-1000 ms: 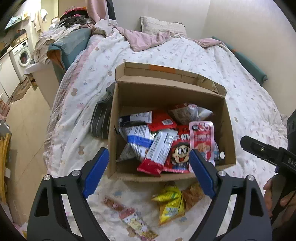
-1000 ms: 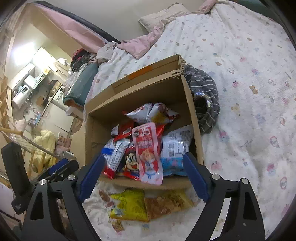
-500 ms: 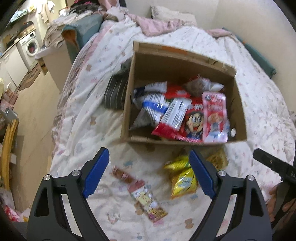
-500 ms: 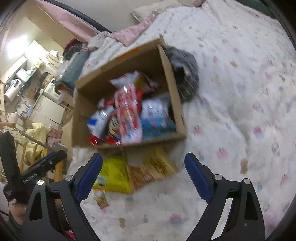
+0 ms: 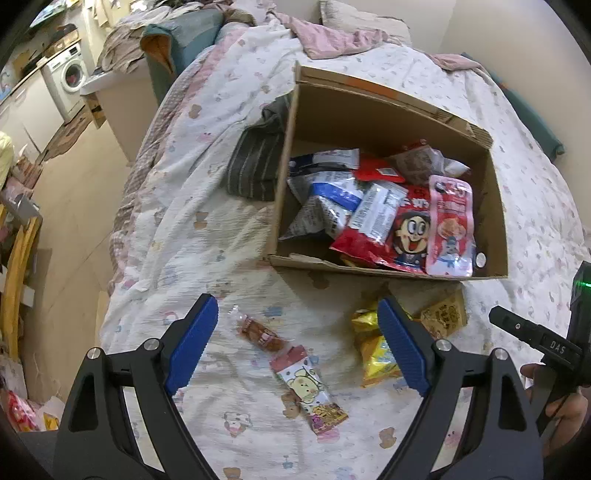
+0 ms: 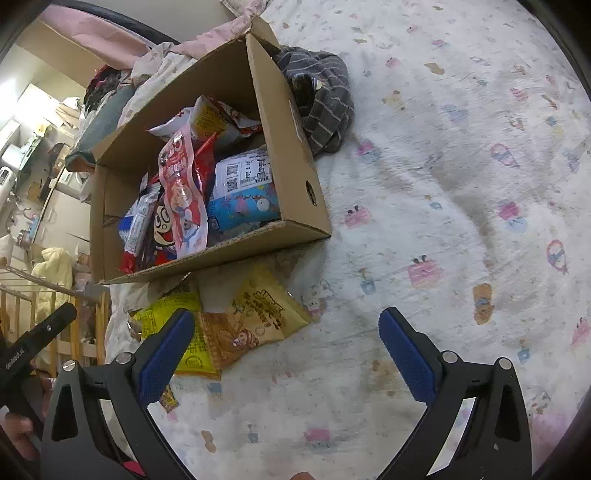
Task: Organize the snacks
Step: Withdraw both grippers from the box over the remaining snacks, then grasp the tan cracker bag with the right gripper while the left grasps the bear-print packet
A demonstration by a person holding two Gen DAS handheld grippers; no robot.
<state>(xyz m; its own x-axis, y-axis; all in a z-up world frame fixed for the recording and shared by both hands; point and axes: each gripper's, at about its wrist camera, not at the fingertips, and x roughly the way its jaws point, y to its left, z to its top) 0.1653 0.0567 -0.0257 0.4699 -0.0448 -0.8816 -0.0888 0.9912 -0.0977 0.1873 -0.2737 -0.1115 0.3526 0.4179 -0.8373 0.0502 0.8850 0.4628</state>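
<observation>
A cardboard box (image 5: 388, 122) full of snack packets stands on the bed; it also shows in the right wrist view (image 6: 291, 155). In front of it lie a yellow packet (image 5: 376, 350), an orange-brown packet (image 5: 443, 314), a small brown snack bar (image 5: 260, 334) and a pink bear-print packet (image 5: 310, 387). My left gripper (image 5: 299, 347) is open and empty, hovering over the brown bar and pink packet. My right gripper (image 6: 288, 354) is open and empty, just above the orange packet (image 6: 255, 317) and yellow packet (image 6: 184, 332).
A grey striped cloth (image 5: 256, 162) lies against the box's side, also seen in the right wrist view (image 6: 325, 99). The bed's left edge (image 5: 122, 206) drops to the floor. A pillow and pink blanket (image 5: 340, 33) lie at the head.
Both grippers have pulled back from over the box toward the near side of the bed. The loose packets in front of the box now lie between the open fingers.
</observation>
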